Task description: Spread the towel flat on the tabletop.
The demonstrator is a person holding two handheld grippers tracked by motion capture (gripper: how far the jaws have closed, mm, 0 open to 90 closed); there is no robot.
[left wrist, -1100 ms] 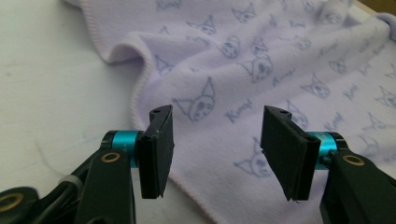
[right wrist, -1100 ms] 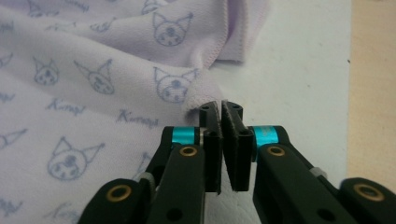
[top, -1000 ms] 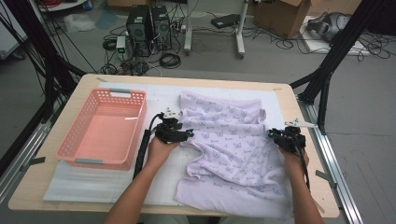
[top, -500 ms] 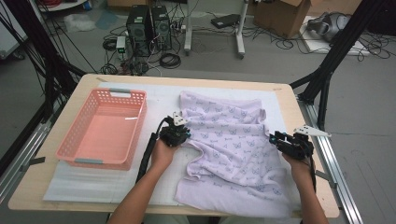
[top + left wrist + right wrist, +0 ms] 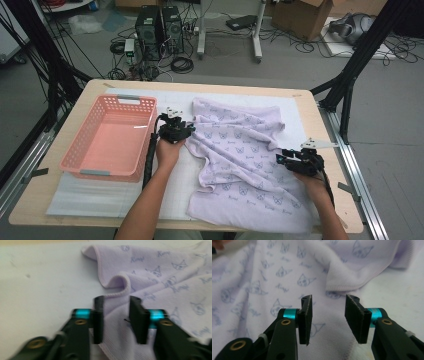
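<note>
A lilac towel (image 5: 240, 160) printed with small cat faces lies rumpled across the white mat (image 5: 100, 195) on a wooden table (image 5: 320, 120), right of a pink basket (image 5: 107, 137). The left gripper (image 5: 115, 315), its jaws having just been opening, stands parted over the towel's left hem, the ribbed edge passing loose between the pads, unpinched. At the towel's right side the right gripper (image 5: 328, 315), its jaws likewise just opening, hovers released above flat cloth, a folded-over edge lying just beyond its tips.

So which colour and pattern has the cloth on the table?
The cloth is pale lilac with small blue cat faces, clearest in the right gripper view.
</note>
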